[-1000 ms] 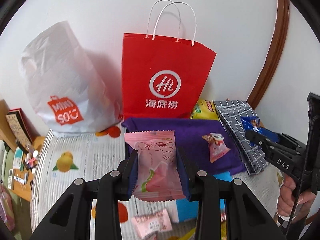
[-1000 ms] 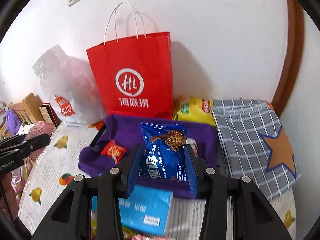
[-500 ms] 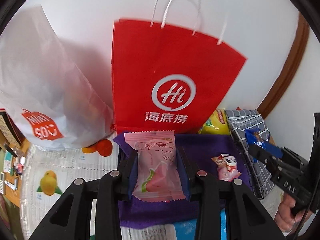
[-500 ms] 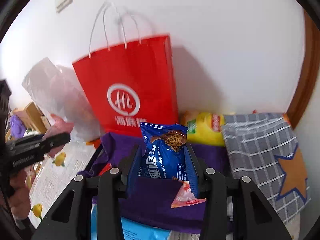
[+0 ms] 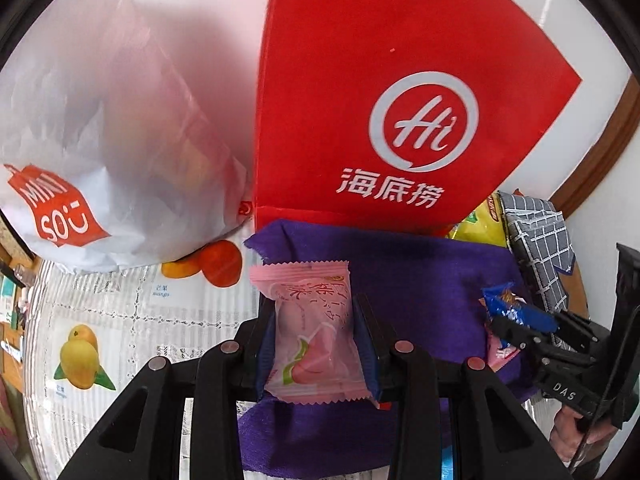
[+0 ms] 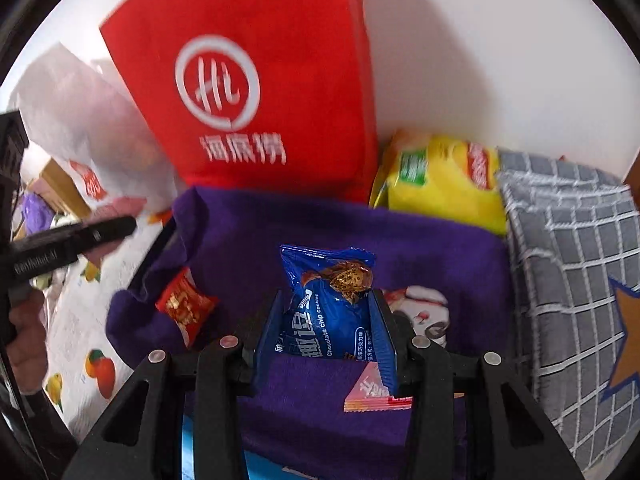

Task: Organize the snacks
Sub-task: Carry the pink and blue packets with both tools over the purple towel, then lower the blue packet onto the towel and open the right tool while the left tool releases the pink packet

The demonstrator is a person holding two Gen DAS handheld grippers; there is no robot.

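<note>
**Operator:** While both grippers hang over the purple fabric bin point(image 6: 440, 248), confirm the layout, largest item first.

**Technician:** Red paper bag point(image 5: 400, 80) stands against the wall, directly behind the bin. White plastic bag point(image 5: 100, 120) sits beside it on the fruit-print tablecloth point(image 5: 100, 312). Grey checked fabric bin point(image 6: 568, 260) adjoins the purple one, with a yellow chip bag point(image 6: 440, 176) behind their junction.

**Operator:** Gripper status?

**Technician:** Left gripper point(image 5: 312, 332): jaws narrowed onto a pink peach-print snack packet point(image 5: 312, 320), pads pressing both sides, packet upright. Right gripper point(image 6: 332, 324): jaws clamped on a blue chocolate chip cookie packet point(image 6: 328, 304), also upright. Both packets are above the purple bin's interior, not resting on it.

**Operator:** What already lies inside?

**Technician:** A small red candy packet point(image 6: 184, 308) near the bin's left wall, a white-and-red packet point(image 6: 420, 308) just behind the right gripper's finger, and a pink packet corner point(image 6: 372, 396) below it.

**Operator:** Recommended procedure for the drop?

**Technician:** Judged from this layout: lower each packet close to the bare purple floor before opening. Release over a free patch, not onto the loose packets. Keep the two grippers well apart, since the right one point(image 5: 532, 332) appears near the left gripper's side. The soft bin wall may fold inward if a finger catches it.
</note>
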